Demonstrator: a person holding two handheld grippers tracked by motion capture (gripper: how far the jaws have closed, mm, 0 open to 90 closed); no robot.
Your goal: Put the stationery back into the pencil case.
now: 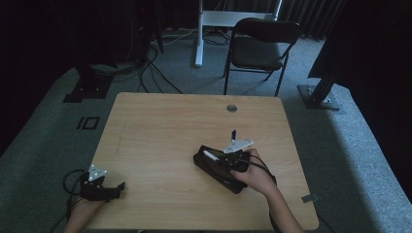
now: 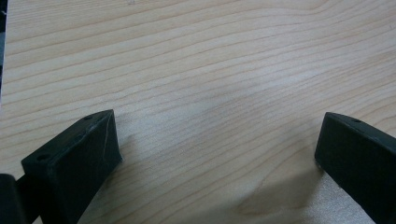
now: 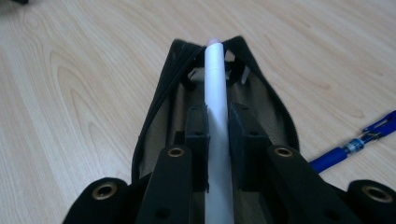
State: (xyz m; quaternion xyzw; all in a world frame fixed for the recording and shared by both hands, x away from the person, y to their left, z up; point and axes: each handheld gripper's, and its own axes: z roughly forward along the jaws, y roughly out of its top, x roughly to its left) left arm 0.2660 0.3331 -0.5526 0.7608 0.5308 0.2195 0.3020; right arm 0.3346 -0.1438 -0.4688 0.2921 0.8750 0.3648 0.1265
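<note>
The right gripper (image 3: pixel 217 135) has its jaws clenched on a white pen (image 3: pixel 217 107), holding it over the open mouth of a black pencil case (image 3: pixel 161 107) that lies on the wooden counter (image 1: pixel 160 126). A blue pen (image 3: pixel 355 144) lies just beside the case. The left gripper (image 2: pixel 217 154) rests near the counter's near left corner, its jaws released with bare wood between them

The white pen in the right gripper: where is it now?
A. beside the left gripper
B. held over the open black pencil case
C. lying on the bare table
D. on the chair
B: the right gripper clamps the white pen above the open pencil case.
</note>
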